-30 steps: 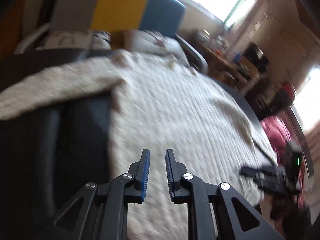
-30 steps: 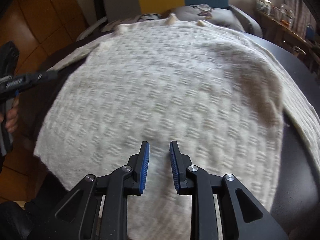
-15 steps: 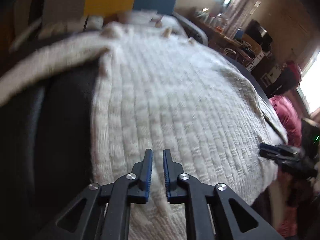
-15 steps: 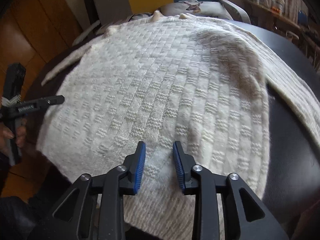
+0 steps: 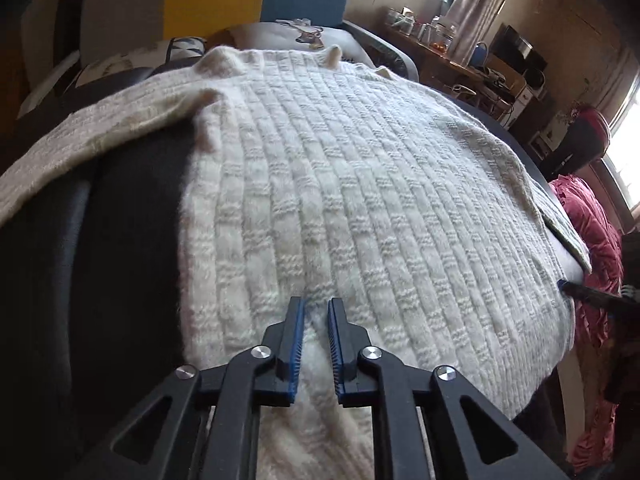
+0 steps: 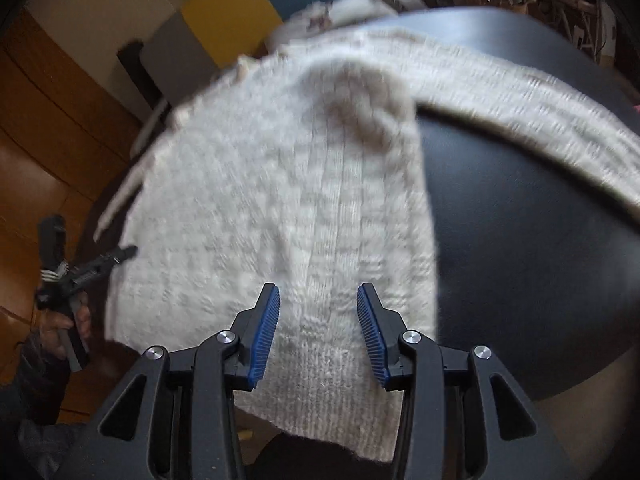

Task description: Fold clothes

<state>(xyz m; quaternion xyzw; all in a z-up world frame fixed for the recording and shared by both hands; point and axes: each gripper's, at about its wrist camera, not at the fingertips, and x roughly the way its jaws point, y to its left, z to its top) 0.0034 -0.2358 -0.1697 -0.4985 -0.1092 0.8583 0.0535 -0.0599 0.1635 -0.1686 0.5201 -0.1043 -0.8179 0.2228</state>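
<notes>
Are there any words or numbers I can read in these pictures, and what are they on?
No text can be read anywhere.
The cushion behind the white sweater has a printed picture, but no letters that I can make out.
The left gripper has pale markings on its side, too blurred to read.

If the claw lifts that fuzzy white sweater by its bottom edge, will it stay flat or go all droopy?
Probably droopy. The sweater is soft knit that already hangs limp over the near edge of the dark table, so it would likely sag and fold. Its thick, chunky knit suggests some weight. The fuzzy surface probably grips well, so it should not slip easily.
</notes>
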